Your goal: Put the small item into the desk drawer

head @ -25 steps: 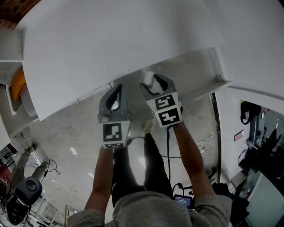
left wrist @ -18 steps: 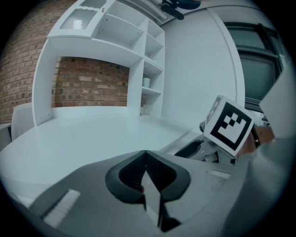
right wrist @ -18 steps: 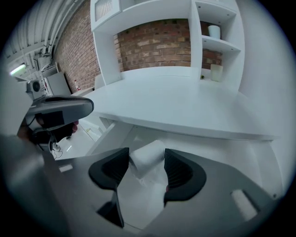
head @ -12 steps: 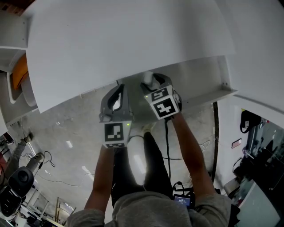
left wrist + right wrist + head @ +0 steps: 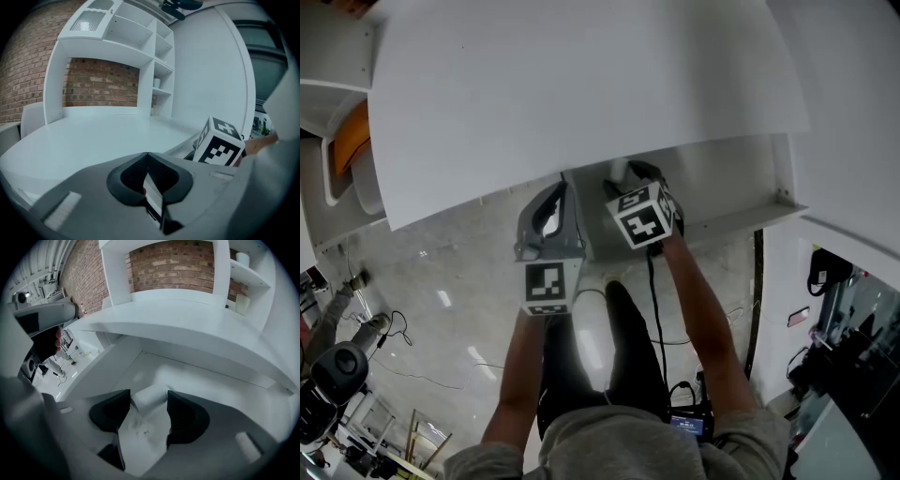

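Right gripper view: small item [image 5: 150,397] pinched in right hand-held gripper [image 5: 149,394] (above open drawer [image 5: 199,378]).

Nothing legible — no text, label or number can be read

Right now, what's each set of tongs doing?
Left tongs: closed, nothing held.
Right tongs: closed on the small white item over the open drawer.

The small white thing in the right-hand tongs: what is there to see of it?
The small white item is plain matt white, stubby and rounded, like a short roll; what it is made of cannot be told. It lies crosswise between the black pads of the right tongs, which press on it from both sides, over the floor of the open white drawer.
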Demonstrator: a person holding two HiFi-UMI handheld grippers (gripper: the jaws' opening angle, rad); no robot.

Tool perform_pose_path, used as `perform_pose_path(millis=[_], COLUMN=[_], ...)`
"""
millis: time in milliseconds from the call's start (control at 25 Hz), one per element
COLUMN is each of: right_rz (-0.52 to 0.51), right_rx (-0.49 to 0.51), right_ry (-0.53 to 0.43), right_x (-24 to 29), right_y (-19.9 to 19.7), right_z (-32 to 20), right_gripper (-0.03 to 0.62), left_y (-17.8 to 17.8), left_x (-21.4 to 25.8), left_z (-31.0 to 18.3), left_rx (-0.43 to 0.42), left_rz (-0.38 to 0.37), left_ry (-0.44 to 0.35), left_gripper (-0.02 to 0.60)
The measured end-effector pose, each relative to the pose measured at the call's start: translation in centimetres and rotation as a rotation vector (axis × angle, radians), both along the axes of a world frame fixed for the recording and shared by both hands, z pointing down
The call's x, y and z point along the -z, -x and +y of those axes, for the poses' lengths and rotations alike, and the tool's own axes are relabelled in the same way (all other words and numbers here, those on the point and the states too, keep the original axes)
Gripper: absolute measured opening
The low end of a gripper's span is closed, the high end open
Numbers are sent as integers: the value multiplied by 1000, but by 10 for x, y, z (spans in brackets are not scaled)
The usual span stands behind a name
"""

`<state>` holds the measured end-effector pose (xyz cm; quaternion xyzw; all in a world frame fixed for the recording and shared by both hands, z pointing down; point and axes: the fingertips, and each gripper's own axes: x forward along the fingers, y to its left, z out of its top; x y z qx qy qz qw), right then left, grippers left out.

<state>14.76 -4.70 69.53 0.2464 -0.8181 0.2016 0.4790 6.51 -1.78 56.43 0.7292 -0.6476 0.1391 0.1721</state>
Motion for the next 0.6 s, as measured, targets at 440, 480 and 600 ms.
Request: perform_pose_path(millis=[440, 480, 600], right_rz=[-13, -17, -40], right_rx=[-15, -20, -47], right_ry=[-2, -4, -20], right_x=[8, 11, 28], right_y=[0, -1, -5], right_z=[4, 4, 3], right_gripper=[290, 288, 282], left_y=[8, 8, 6], left_x=[10, 14, 30], left_z=[3, 3, 1], left_rx=[0, -2, -10], left_rz=[-5, -7, -14], left_ry=[-8, -13, -33], left_gripper=[12, 12, 12])
